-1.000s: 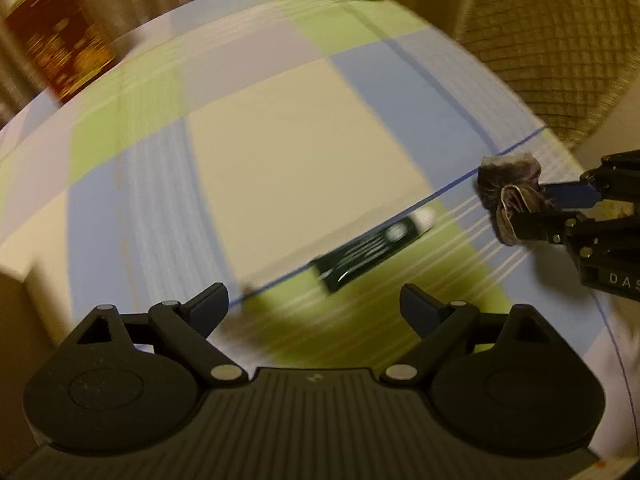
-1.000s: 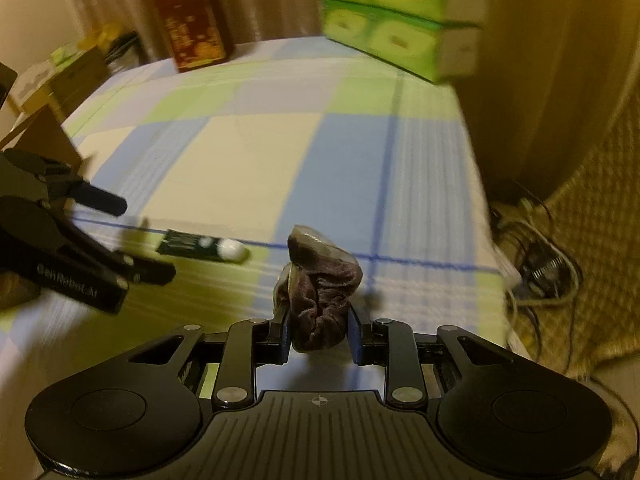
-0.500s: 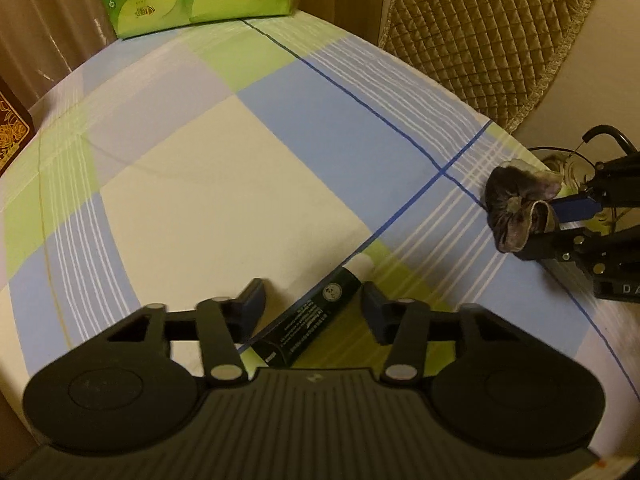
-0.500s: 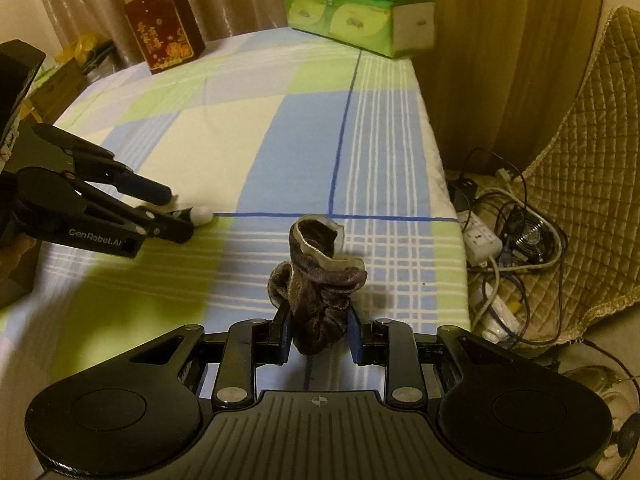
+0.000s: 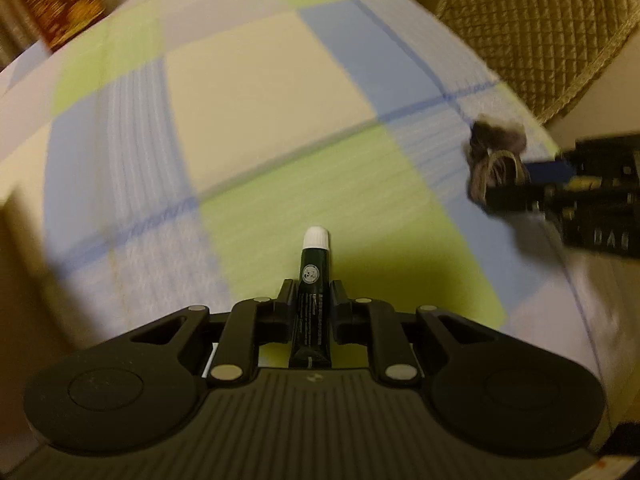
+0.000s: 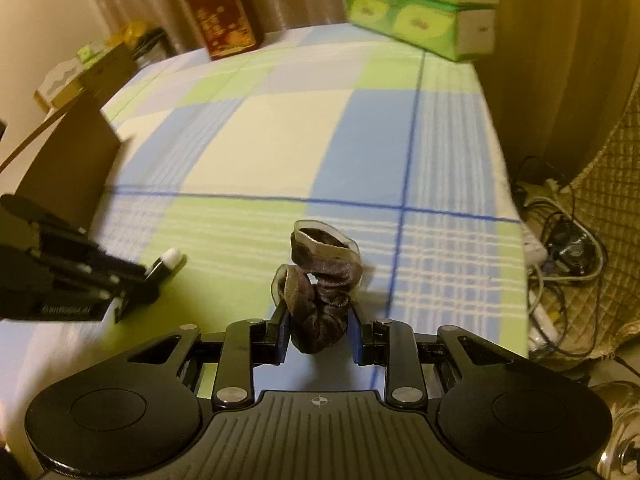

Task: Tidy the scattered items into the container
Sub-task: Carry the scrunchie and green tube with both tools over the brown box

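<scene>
A dark green tube point(image 5: 314, 280) with a white cap sticks forward out of my left gripper point(image 5: 313, 294), which is shut on its body just above the checked tablecloth point(image 5: 248, 92). In the right wrist view that left gripper point(image 6: 156, 276) enters from the left, the tube's cap point(image 6: 170, 258) showing at its tip. My right gripper point(image 6: 318, 320) holds a dark brown scrunchie point(image 6: 320, 280) upright over the table's right side. Its jaws are opening, and the pads still touch the fabric. The left wrist view shows the same scrunchie point(image 5: 494, 140) in the right gripper point(image 5: 532, 184).
An open brown cardboard box point(image 6: 68, 152) stands at the table's left edge. Green tissue packs point(image 6: 416, 12) and a red-brown box point(image 6: 224, 20) sit at the back. Cables and a power strip point(image 6: 560, 248) lie on the floor beyond the right edge, by a quilted chair point(image 5: 532, 28).
My left gripper has come over the tube and shut on it; the tube now points straight ahead between the jaws. The right gripper's jaws stand slightly wider around the scrunchie.
</scene>
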Demonstrator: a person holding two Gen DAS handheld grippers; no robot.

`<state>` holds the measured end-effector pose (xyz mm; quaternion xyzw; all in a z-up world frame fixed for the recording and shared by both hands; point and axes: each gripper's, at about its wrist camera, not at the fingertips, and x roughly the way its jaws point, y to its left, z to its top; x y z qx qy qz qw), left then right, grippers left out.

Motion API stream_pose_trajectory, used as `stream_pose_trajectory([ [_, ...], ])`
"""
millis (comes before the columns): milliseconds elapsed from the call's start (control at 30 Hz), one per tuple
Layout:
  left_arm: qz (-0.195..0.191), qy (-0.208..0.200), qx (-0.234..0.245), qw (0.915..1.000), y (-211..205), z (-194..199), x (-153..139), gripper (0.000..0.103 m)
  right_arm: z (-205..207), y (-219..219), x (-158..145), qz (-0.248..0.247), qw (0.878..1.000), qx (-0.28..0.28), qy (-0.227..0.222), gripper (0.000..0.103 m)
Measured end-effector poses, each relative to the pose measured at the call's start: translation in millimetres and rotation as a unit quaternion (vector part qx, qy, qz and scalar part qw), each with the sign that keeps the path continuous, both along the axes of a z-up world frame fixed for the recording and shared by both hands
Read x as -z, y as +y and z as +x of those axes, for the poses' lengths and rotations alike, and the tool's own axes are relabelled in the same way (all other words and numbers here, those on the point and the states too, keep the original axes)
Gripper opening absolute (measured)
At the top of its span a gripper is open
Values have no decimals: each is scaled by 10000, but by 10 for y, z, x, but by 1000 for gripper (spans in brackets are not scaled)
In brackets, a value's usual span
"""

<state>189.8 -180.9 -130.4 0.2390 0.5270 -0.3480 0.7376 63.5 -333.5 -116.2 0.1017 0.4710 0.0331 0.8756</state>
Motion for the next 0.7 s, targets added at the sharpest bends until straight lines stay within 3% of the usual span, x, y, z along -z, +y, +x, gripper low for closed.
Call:
stream_pose_trajectory([
  [100,-63,139,-246,9996,170,-77,-23,15,-31,63,-11,-185,9998,46,-74,64],
  [133,-121,146,-317,9993,196,-77,-37,24,-34,76,-18,-228,9997,42,-116,65],
  [200,-188,38,-398,9990,191,-64,-58,36,-14,91,-22,-261,9996,3,-129,64],
  [467,-167,-154,-340,9992,112,-86,-2,35,192,211,24,-571,9974,-315,-319,64],
  [567,-183,-166,-444,9987,150,-90,-5,25,279,260,68,-642,9964,-434,-331,57],
  [633,-170,-180,-478,9986,174,-93,-8,13,323,290,107,-673,9959,-527,-300,45],
  [700,-147,-203,-508,9984,202,-109,-13,13,334,321,143,-810,9944,-615,-277,36],
])
